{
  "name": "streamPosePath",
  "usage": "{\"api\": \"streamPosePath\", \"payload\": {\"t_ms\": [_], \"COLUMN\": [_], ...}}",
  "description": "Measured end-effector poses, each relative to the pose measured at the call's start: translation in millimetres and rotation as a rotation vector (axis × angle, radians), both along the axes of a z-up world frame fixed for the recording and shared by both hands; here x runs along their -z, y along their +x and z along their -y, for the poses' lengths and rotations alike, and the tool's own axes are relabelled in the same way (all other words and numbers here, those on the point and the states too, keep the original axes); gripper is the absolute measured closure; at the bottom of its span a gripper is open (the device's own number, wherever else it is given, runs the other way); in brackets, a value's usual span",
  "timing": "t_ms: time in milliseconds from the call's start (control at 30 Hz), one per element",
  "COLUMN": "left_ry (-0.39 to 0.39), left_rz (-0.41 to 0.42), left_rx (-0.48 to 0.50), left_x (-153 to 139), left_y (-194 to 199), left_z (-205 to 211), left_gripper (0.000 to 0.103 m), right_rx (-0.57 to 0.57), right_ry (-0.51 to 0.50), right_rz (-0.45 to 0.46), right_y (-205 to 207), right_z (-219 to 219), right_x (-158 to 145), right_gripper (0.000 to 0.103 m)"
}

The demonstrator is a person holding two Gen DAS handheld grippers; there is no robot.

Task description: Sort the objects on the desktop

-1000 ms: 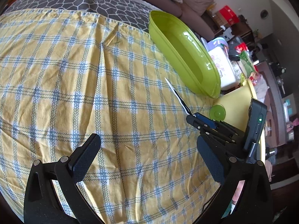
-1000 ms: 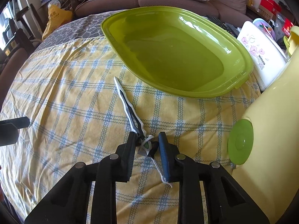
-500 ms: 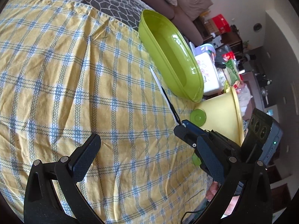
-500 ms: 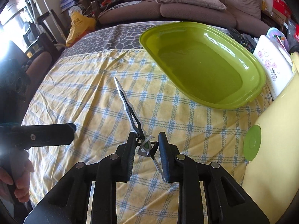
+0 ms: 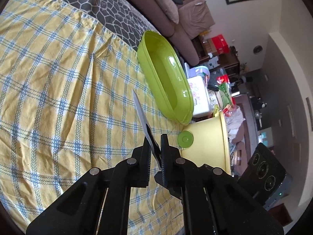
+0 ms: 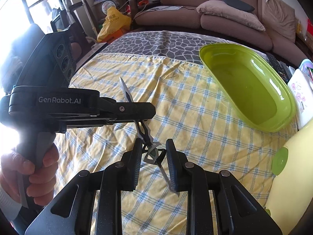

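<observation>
A thin black-and-white dart-like blade (image 6: 128, 95) is held in the air above the checked tablecloth. My left gripper (image 5: 155, 149) is shut on its middle, its white tip (image 5: 138, 102) sticking out ahead. In the right wrist view the left gripper (image 6: 140, 120) reaches in from the left and clamps the blade. My right gripper (image 6: 153, 153) stands around the blade's finned tail (image 6: 153, 153), jaws slightly apart; I cannot tell if the pads touch it. A green oval tray (image 6: 252, 90) (image 5: 166, 78) sits empty at the table's far right.
A pale yellow tub (image 5: 209, 143) (image 6: 293, 176) with a green round cap stands right of the grippers. A white floral box (image 5: 199, 96) lies beyond the tray. A sofa with cushions (image 6: 225, 13) lies behind the table. A hand (image 6: 33, 168) holds the left gripper's handle.
My left gripper swung over to the blade and shut on it. The right gripper's jaws have widened around the tail, and the blade has been lifted higher off the cloth.
</observation>
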State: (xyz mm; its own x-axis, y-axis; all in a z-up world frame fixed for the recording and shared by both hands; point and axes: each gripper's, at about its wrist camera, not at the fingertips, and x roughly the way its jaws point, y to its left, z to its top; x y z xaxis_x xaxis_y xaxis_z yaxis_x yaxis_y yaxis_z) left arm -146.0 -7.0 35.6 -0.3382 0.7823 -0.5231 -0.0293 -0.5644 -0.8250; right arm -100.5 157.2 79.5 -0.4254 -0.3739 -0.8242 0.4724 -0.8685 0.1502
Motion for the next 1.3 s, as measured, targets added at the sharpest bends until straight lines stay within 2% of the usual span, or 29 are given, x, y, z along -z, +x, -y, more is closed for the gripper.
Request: {"api": "streamPosePath", "payload": {"t_ms": [233, 433, 700, 833, 933, 1100, 1300], "left_ry": [0.004, 0.001, 0.014, 0.032, 0.043, 0.028, -0.045], "left_rz": [-0.044, -0.108, -0.213, -0.246, -0.255, -0.247, -0.224], "left_rx": [0.04, 0.101, 0.206, 0.285, 0.349, 0.447, 0.485], "left_x": [-22, -63, -131, -153, -157, -146, -127], "left_y": [0, -6, -17, -20, -20, -19, -21], "left_z": [-14, -46, -126, -181, -226, -291, -326], "left_gripper": [0.097, 0.099, 0.1, 0.1, 0.099, 0.098, 0.099], "right_rx": [0.009, 0.039, 0.148, 0.235, 0.309, 0.426, 0.502], "right_ry": [-0.014, -0.059, -0.128, -0.123, -0.118, -0.113, -0.037], "right_rz": [-0.015, -0.069, -0.157, -0.205, -0.217, -0.187, -0.152], "right_y": [1, 9, 27, 40, 45, 51, 59], "right_z": [-8, -34, -101, -141, -176, -234, -268], "right_x": [-9, -37, -88, -109, -118, -112, -97], "right_gripper": [0.079, 0.079, 0.079, 0.079, 0.079, 0.079, 0.079]}}
